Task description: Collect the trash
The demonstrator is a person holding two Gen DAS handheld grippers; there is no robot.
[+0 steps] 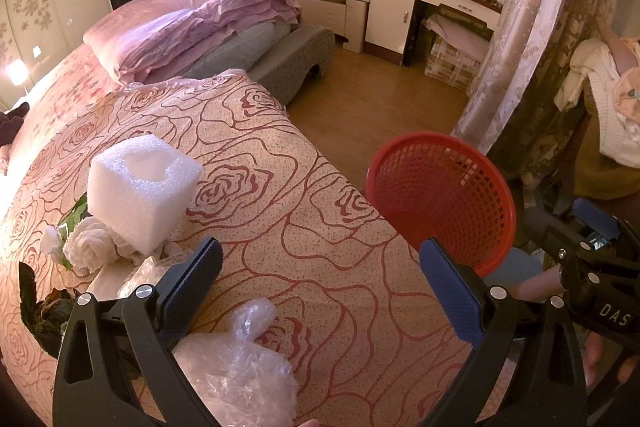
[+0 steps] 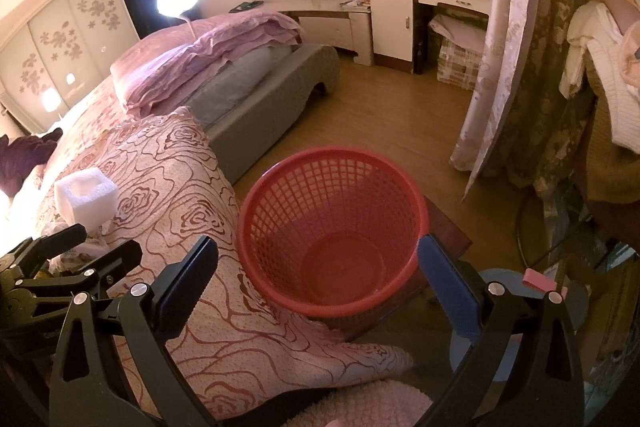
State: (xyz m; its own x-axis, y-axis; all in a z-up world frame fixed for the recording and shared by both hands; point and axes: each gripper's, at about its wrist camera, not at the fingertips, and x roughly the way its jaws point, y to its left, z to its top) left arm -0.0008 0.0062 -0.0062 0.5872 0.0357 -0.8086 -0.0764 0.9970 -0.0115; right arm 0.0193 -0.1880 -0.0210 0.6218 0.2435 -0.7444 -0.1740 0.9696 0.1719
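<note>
Clear plastic bag (image 1: pixel 240 371) beneath spread left tool (image 1: pixel 320 287)

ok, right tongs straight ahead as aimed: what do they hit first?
Likely the red basket. The right tongs are open and empty, pointing into its open mouth, so the inner wall or bottom comes first. Depth is unclear.

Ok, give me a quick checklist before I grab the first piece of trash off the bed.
1. Left gripper open and holding nothing: ok.
2. Right gripper open and holding nothing: ok.
3. Basket upright beside the bed, nothing in it: ok.
4. Trash within view: plastic bag right below the left gripper, foam block further left: ok.
5. Foam block free to lift: not ok, it rests on crumpled tissue.
6. Path from bed to basket: ok.
</note>
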